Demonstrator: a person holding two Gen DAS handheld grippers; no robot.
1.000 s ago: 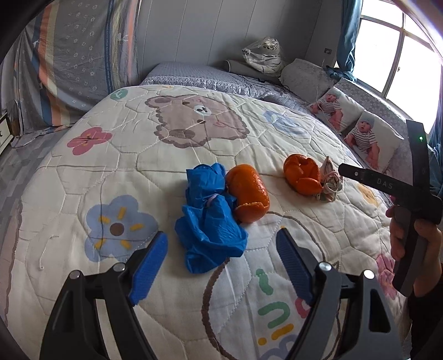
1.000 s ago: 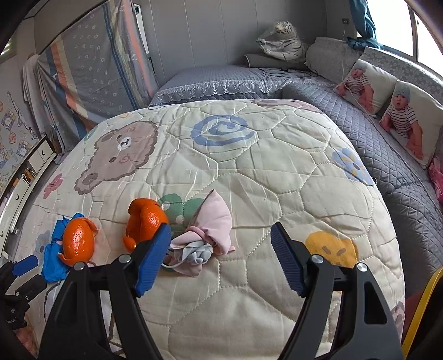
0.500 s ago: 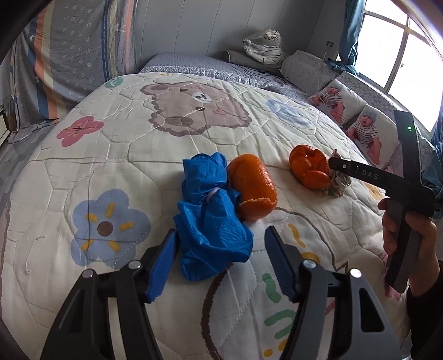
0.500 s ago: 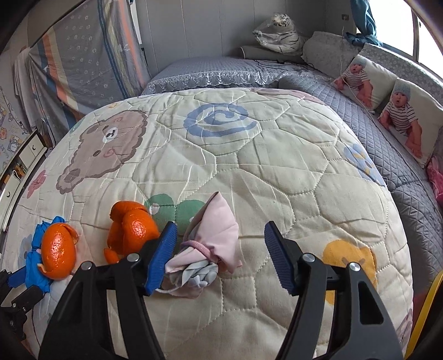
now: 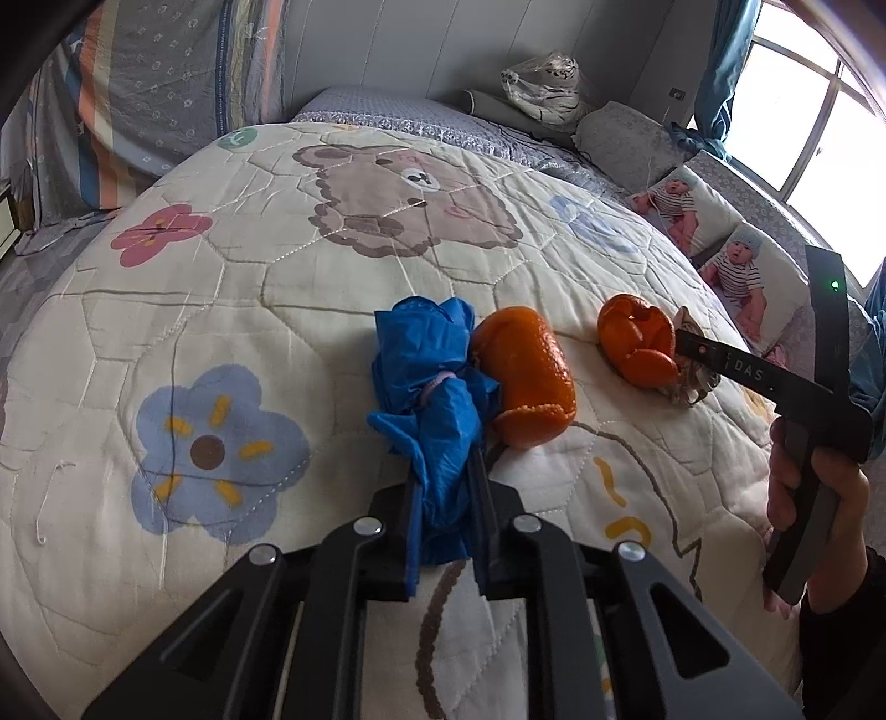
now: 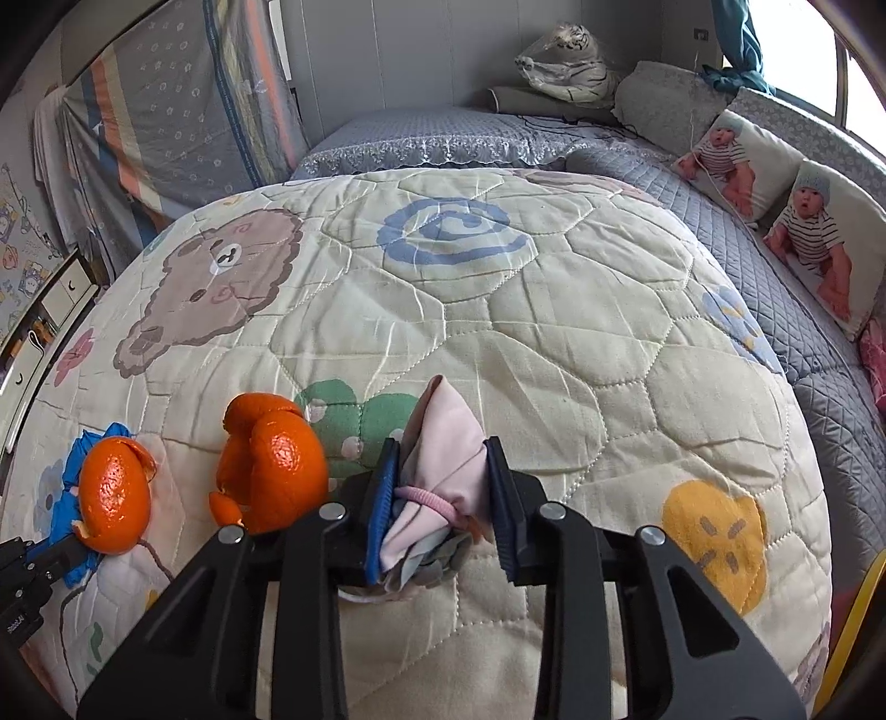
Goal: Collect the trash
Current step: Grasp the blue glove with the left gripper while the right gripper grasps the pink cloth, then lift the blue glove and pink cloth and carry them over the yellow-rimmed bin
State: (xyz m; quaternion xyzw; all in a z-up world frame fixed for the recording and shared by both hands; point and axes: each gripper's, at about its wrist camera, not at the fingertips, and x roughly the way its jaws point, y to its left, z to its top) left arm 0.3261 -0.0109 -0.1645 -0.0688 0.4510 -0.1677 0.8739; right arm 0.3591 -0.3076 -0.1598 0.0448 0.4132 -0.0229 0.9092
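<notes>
A crumpled blue plastic bundle [image 5: 429, 382] lies on the cartoon quilt [image 5: 249, 310]. My left gripper [image 5: 446, 487] is shut on its near end. An orange peel [image 5: 526, 376] touches the bundle's right side, and a second orange peel [image 5: 637, 340] lies further right. In the right wrist view my right gripper [image 6: 440, 493] is shut on a pink and grey cloth bundle [image 6: 448, 443] tied with a pink band. The two peels [image 6: 274, 465] [image 6: 113, 495] lie to its left, with the blue bundle [image 6: 72, 471] behind the far one.
The right gripper's body and the hand holding it [image 5: 814, 421] stand at the right of the left wrist view. Baby-print pillows [image 6: 797, 221] and a grey quilted strip [image 6: 775, 310] run along the bed's right side. A plush tiger [image 6: 565, 50] sits at the head.
Both grippers moved forward and closed: the left onto the blue bundle, the right onto the pink and grey cloth bundle. The peels have not moved.
</notes>
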